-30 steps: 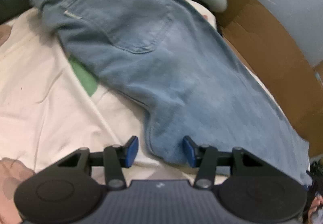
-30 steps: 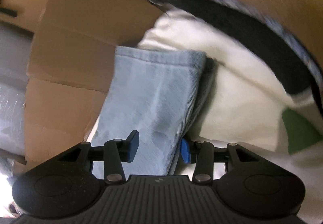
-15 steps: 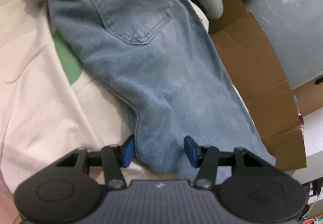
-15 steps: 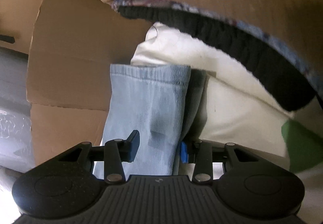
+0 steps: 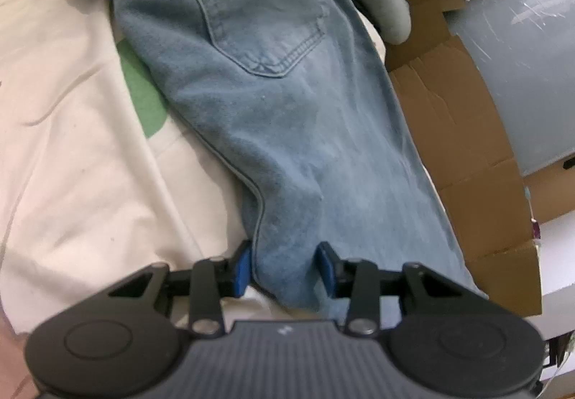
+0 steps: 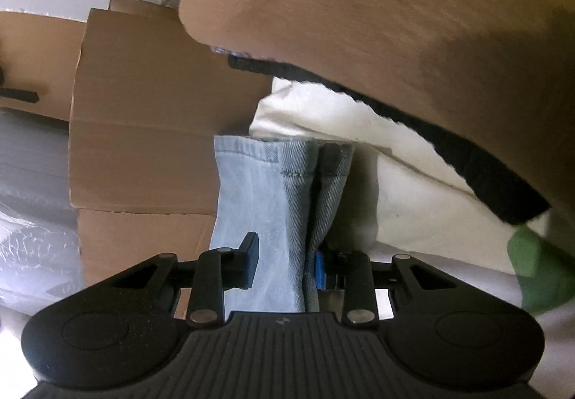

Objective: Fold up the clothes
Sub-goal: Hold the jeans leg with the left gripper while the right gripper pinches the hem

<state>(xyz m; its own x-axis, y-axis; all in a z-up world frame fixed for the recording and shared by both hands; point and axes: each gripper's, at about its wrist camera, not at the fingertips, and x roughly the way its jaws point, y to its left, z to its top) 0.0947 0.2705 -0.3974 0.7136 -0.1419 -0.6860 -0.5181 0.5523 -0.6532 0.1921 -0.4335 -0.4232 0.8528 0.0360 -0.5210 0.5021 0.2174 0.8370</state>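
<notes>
Left wrist view, jeans: The blue jeans point(image 5: 287, 119) lie long and flat on a cream sheet point(image 5: 79, 162), with the back pocket facing up. Cardboard boxes point(image 5: 467, 162) stand just beside them.
Left wrist view, jaws: The jaws of the left gripper point(image 5: 284, 268) have just been closing. The leg of the jeans sits between them, and both blue pads now look to touch the cloth. A second ago only part of the leg edge was between them.
Left wrist view, what changed: The gripper is now lower and closer over the cloth than before.
Right wrist view, jeans: The hem end of the jeans point(image 6: 273, 205) is bunched into a narrow fold.
Right wrist view, jaws: The jaws of the right gripper point(image 6: 285, 264) have just been closing too. They now pinch the cloth near the hem, which looked flat and wide a second ago.
Right wrist view, arm: A person's arm point(image 6: 395, 40) fills the top of the view.
What it means: Both ends look held, so I think the jeans are ready to be lifted and folded over.
</notes>
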